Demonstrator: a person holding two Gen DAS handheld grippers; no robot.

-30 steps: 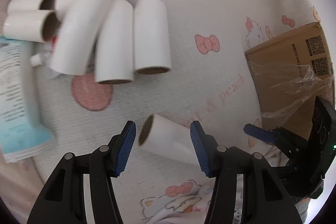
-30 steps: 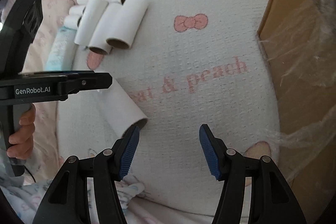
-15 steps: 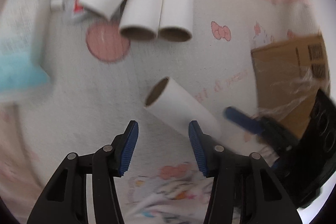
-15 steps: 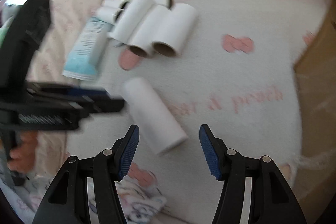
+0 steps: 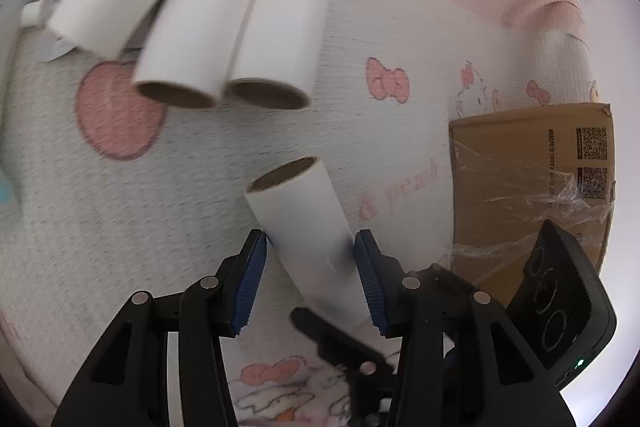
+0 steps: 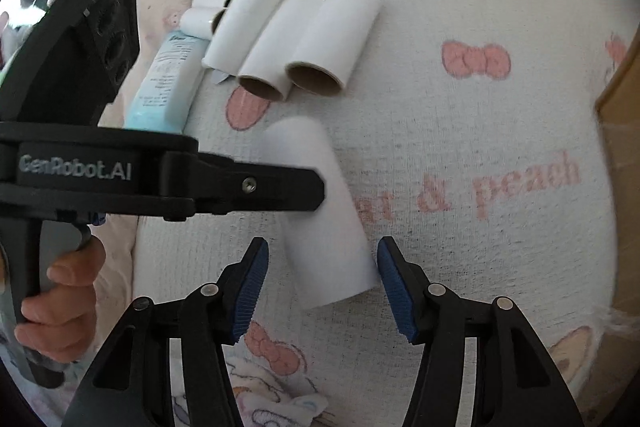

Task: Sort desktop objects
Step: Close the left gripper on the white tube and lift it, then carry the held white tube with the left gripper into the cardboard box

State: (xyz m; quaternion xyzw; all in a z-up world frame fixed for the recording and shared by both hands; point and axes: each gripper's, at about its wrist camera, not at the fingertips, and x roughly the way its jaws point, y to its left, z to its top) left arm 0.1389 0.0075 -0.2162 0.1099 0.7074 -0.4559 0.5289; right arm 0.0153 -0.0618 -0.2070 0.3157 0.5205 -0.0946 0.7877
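A loose white roll (image 5: pixel 308 227) with a brown cardboard core lies on the white mat, apart from the others. My left gripper (image 5: pixel 310 267) is open with its blue pads on either side of the roll, close to its sides. The same roll shows in the right wrist view (image 6: pixel 324 223). My right gripper (image 6: pixel 322 279) is open and straddles the roll's near end. A pile of several white rolls (image 5: pixel 224 27) lies at the back left, also in the right wrist view (image 6: pixel 296 31).
A cardboard box (image 5: pixel 532 179) wrapped in clear film stands at the right, its edge in the right wrist view (image 6: pixel 620 115). A light blue tube (image 6: pixel 168 83) lies left of the pile. The mat (image 6: pixel 460 131) lies on pink bedding.
My left gripper has moved forward so the loose roll now sits between its pads. My right gripper has come up to the roll's near end. The roll has turned more lengthwise.
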